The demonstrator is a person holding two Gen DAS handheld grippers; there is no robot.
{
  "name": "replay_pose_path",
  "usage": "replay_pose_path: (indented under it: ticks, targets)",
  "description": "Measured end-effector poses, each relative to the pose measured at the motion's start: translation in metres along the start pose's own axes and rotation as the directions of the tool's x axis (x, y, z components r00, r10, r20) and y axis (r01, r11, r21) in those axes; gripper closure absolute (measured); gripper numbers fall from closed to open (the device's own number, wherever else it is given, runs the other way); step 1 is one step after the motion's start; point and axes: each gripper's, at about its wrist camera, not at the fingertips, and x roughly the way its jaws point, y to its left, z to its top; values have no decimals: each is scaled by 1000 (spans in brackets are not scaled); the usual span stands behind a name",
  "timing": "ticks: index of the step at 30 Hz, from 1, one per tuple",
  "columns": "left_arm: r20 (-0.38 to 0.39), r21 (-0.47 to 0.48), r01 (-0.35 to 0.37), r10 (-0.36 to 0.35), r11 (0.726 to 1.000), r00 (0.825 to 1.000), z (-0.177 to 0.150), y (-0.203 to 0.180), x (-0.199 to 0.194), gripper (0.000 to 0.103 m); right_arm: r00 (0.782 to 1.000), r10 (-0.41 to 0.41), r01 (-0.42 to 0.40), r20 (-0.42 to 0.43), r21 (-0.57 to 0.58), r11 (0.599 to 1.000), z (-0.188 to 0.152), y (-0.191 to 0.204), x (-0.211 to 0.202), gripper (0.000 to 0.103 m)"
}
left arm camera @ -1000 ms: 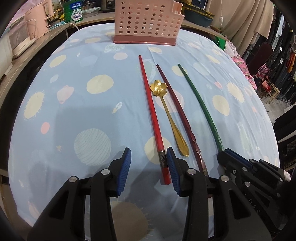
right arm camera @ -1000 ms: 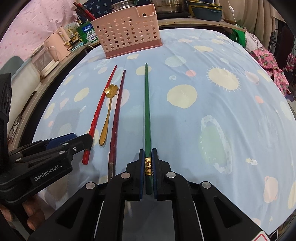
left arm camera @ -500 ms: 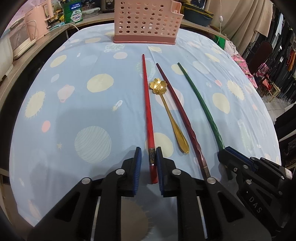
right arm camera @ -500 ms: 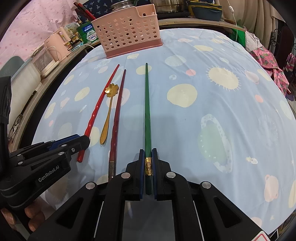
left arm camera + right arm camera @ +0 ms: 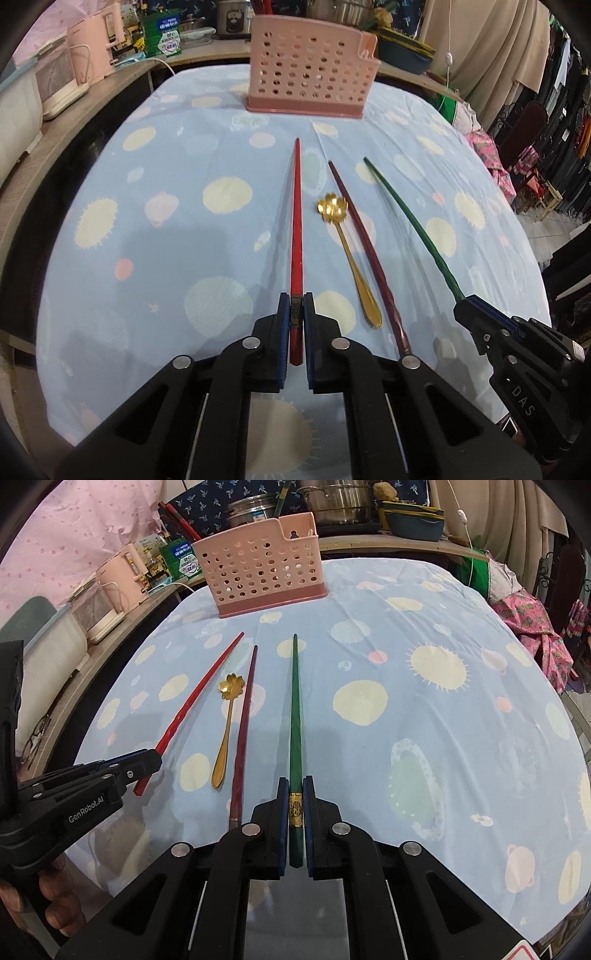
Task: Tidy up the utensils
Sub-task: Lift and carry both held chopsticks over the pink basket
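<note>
Tablecloth (image 5: 155, 258), soft pale-blue cotton printed with suns and planets, covers the whole table and gives a slightly yielding, wrinkled bed for everything on it. Pink basket (image 5: 310, 74), rigid plastic pierced with round holes, stands upright at the far edge; it is the likely home for the utensils, and all of them lie on the cloth in front of it, pointing roughly toward it.

Nearest the basket's left side lies the red chopstick (image 5: 295, 229), long, thin, stiff and glossy. The left gripper (image 5: 295, 314) is closed on its thick butt end, just by the decorated band. To the right of that come the dark red chopstick (image 5: 365, 254) and, between the two, the gold spoon (image 5: 349, 258) with its flower-shaped bowl, both lying free. Farthest right from the basket's front is the green chopstick (image 5: 294, 716), whose butt, with a gold band, is pinched between the closed pads of the right gripper (image 5: 295, 808).

These sticks look light and rigid but smooth, so they may pivot or slip in the pads. The thick end is the sensible place to hold. The spoon, thin polished metal, seems best taken at its handle.
</note>
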Motion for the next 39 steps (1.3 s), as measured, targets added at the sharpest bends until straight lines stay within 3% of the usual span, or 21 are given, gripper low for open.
replay_pose_path:
  ticks: [9,18,30,39]
  targets:
    - [102,-44,9,-4,999,995,31,16,-36,96,995,24,-26,93,18,1000,30,-5,-25,96]
    - [233,-60,10,5,998,973,77,24,-72,96,975,57,-68,215,47,997,77,-13,-53,96]
    - [375,-52,28,-6,998,927,151,21,-102,96,930,98,-120,355,41,992,149,-12,-75,96]
    - [484,-42,49,-23,998,875,204,14,-131,96,881,136,-180,454,56,982,206,-12,-88,96]
